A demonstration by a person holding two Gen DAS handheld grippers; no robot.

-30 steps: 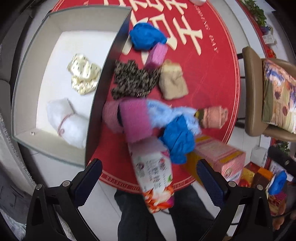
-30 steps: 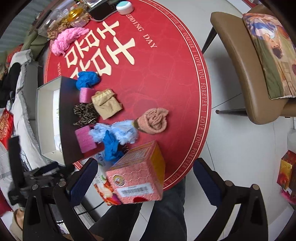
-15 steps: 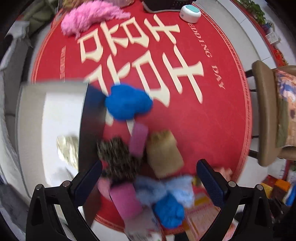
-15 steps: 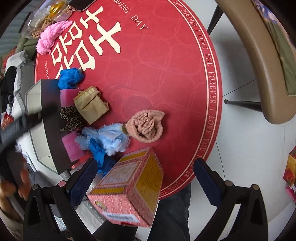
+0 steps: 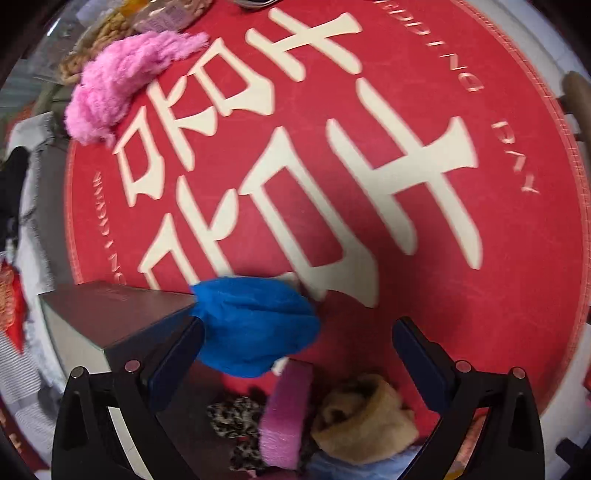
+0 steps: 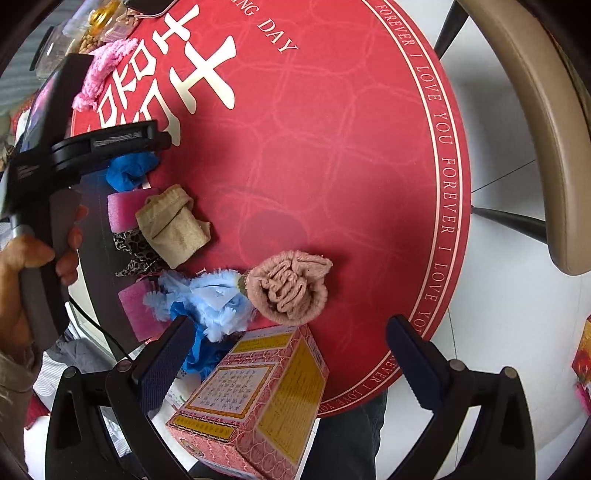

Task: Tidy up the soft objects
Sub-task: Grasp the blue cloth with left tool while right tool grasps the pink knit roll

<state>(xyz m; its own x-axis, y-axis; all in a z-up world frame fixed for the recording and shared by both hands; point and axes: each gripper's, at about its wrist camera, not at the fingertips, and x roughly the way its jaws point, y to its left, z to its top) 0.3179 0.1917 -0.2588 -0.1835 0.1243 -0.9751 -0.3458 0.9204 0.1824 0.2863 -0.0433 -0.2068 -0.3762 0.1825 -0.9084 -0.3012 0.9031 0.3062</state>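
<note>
My left gripper [image 5: 295,354] is open above the red round table [image 5: 443,295], its left finger beside a blue fuzzy bundle [image 5: 255,325] that lies against the corner of a grey box [image 5: 107,314]. Below it lie a pink sponge block [image 5: 284,417], a leopard cloth [image 5: 232,417] and a tan rolled cloth [image 5: 365,417]. A fluffy pink piece [image 5: 122,81] sits at the far left edge. My right gripper [image 6: 288,347] is open over a light blue fluffy piece [image 6: 214,299] and a rolled salmon cloth [image 6: 291,288]. The other gripper [image 6: 110,144] hovers over the blue bundle [image 6: 129,170].
A pink and yellow carton [image 6: 255,398] stands at the near table edge between my right fingers. A beige chair [image 6: 535,129] stands to the right. Jars and snacks [image 6: 92,26] crowd the far left rim. A hand [image 6: 26,266] holds the left tool's grip.
The left gripper has moved forward over the table, from the box and sponge pile up to the blue bundle. The right gripper has drifted closer to the carton and salmon cloth.
</note>
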